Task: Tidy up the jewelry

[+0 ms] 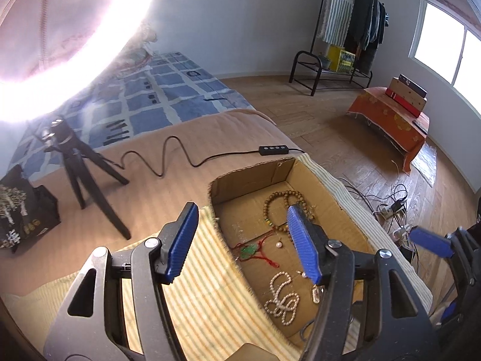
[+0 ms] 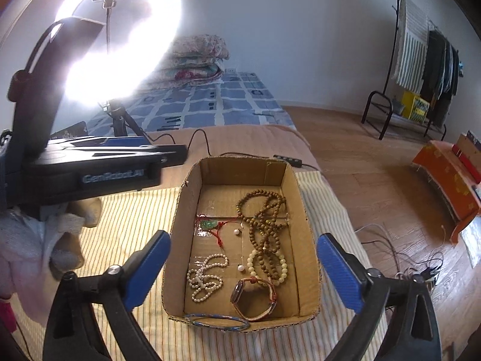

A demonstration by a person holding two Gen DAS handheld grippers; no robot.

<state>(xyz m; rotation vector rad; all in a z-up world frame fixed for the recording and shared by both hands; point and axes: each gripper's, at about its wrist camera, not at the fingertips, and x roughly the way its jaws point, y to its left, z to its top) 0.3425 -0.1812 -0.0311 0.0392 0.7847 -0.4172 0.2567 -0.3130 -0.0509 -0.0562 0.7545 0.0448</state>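
The right gripper [image 2: 243, 267] sits nearest the lens, its blue fingers [image 2: 147, 270] spread wide and holding nothing, one on each side of the box [image 2: 303, 228]. The left gripper [image 1: 243, 243] is likewise spread and empty, poised over the box's left wall; its right finger [image 1: 302, 246] hangs above the box interior.

The box is an open, shallow cardboard tray resting on a striped cloth [image 2: 132, 225] near the bed's foot edge. Inside, a long strand of brown wooden beads [image 2: 264, 219] coils from the far right corner down the right side. A pearl necklace [image 2: 206, 276] lies heaped by the near left wall. A watch [image 2: 255, 297] with a tan strap stands on edge at the near wall, just beside a pale bead bracelet [image 2: 281, 267] that overlaps the wooden strand. A blue bangle [image 2: 216, 322] rests across the near rim. A green pendant on red cord [image 2: 210, 225] lies toward the left wall. Two loose pearls [image 2: 237, 232] sit mid-floor.
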